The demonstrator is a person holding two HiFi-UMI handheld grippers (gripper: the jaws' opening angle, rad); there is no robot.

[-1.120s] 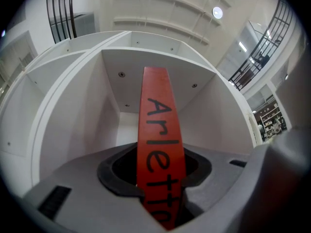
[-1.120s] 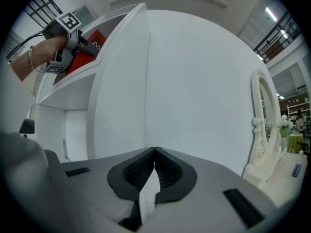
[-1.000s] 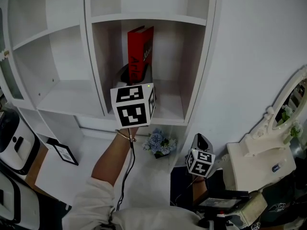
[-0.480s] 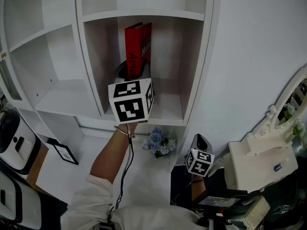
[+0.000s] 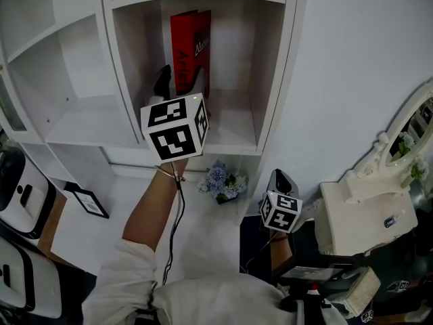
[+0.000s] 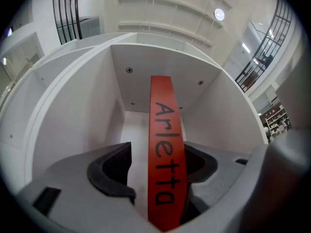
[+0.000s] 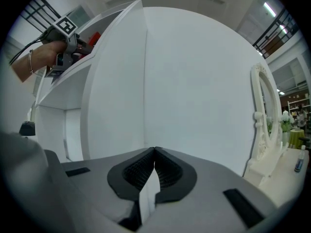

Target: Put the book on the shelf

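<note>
A red book [image 5: 191, 46] with "Arletta" on its spine [image 6: 163, 154] stands upright on the floor of the middle shelf compartment [image 5: 233, 124]. My left gripper [image 5: 181, 81] reaches into that compartment with the spine between its jaws. The jaws are opening. The left pad [image 6: 112, 171] stands clear of the book, with white shelf showing in the gap. The right pad [image 6: 200, 163] sits close beside it. My right gripper [image 5: 280, 185] hangs low by the white wall, far from the shelf. In the right gripper view its jaws [image 7: 154, 152] meet with nothing between them.
A bunch of pale blue flowers [image 5: 220, 181] lies on the white surface below the shelf, and a small framed picture [image 5: 88, 212] lies at the left. A white ornate mirror [image 5: 408, 147] and a white box [image 5: 358, 222] stand at the right. The left compartment [image 5: 81, 120] holds nothing.
The left gripper's jaws have spread, and its left finger now shows apart from the book. The gripper has shifted slightly left. The right gripper has stayed where it was.
</note>
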